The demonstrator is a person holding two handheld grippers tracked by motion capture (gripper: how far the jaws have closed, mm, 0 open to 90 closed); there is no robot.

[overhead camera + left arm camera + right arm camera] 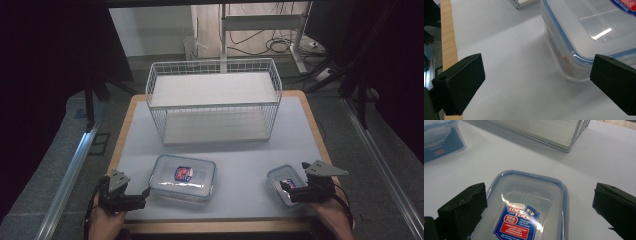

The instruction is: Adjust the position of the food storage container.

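The right gripper [289,186] hangs over the small box [281,184] at the table's [250,160] near edge, jaws wide and straddling its lid, touching nothing. I'd lower it squarely so both pads meet the side walls under the rim, not the slick lid. The left gripper [145,194], also wide and empty, sits just beside the big box [183,177]. Behind both stands the wire basket [215,100].

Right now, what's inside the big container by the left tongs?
Through the side wall of the big container something brownish shows low down; what it is can't be told. From above, the lid and its sticker cover the rest.
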